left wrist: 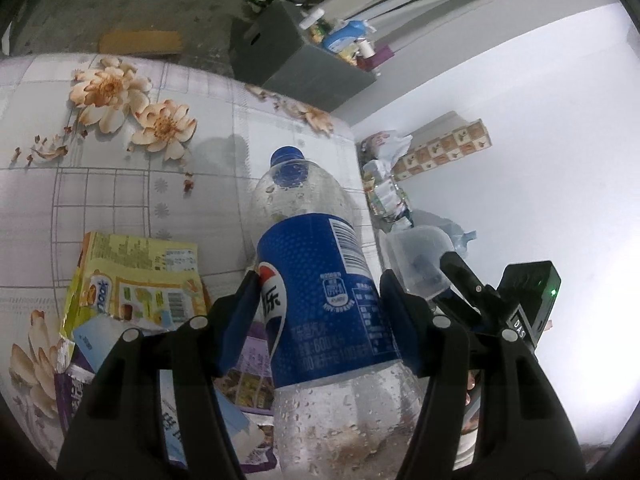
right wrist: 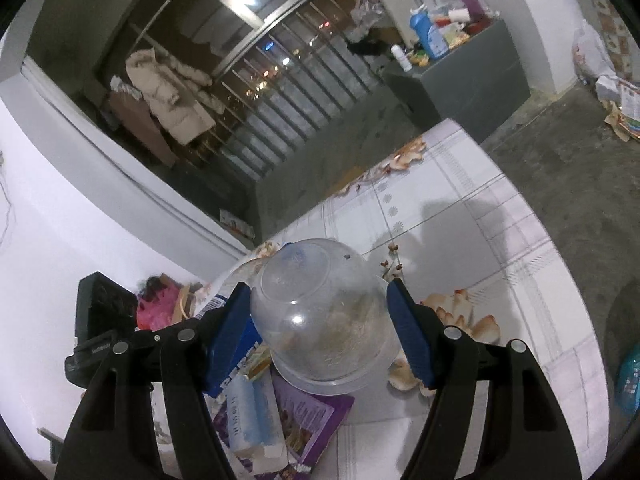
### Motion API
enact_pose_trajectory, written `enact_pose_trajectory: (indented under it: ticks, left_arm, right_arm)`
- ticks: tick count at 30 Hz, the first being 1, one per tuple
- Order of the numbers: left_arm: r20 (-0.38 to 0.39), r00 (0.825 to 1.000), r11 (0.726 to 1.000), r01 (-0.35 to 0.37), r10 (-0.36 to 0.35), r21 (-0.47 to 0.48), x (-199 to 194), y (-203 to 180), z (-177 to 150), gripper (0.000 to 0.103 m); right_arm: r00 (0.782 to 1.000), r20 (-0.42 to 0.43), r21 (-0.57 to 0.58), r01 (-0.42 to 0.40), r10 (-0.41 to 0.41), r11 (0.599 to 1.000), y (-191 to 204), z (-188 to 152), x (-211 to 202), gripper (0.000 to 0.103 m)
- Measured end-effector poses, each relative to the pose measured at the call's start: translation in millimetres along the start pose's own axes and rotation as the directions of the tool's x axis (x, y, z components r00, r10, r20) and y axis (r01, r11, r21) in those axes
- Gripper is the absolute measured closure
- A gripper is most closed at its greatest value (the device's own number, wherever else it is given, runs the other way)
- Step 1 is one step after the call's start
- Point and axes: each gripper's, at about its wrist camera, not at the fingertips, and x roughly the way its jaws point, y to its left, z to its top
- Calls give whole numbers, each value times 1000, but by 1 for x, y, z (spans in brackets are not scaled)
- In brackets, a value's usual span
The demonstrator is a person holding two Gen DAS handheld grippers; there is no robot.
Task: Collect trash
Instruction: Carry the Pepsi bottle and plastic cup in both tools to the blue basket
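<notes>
In the left wrist view my left gripper (left wrist: 320, 304) is shut on an empty Pepsi bottle (left wrist: 320, 280) with a blue label and cap, held above the floral tablecloth (left wrist: 120, 184). In the right wrist view my right gripper (right wrist: 320, 320) is shut on a clear plastic bowl (right wrist: 320, 312), held bottom-forward above the table. The bowl (left wrist: 420, 256) and right gripper also show at the right of the left wrist view. A yellow snack box (left wrist: 136, 280), a purple wrapper (right wrist: 308, 420) and a pale blue carton (right wrist: 248, 412) lie on the table beneath.
A grey box (left wrist: 296, 60) topped with bottles and clutter stands beyond the table's far edge. Bags and paper (left wrist: 384, 188) pile against the white wall. A barred window with a hanging coat (right wrist: 172, 96) is behind. The floor (right wrist: 560, 168) is bare concrete.
</notes>
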Motion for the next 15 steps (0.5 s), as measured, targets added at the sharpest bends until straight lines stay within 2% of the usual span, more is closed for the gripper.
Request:
enact_pose_trajectory:
  ticks: [7, 15]
  left_arm:
    - [31, 999, 998, 35, -37, 50, -17, -32, -13, 45]
    - [23, 997, 991, 72, -75, 113, -18, -73, -33, 45]
  right_arm:
    - [996, 88, 25, -4, 2, 1000, -8, -7, -53, 35]
    - [986, 167, 57, 1, -11, 998, -25, -18, -107, 35]
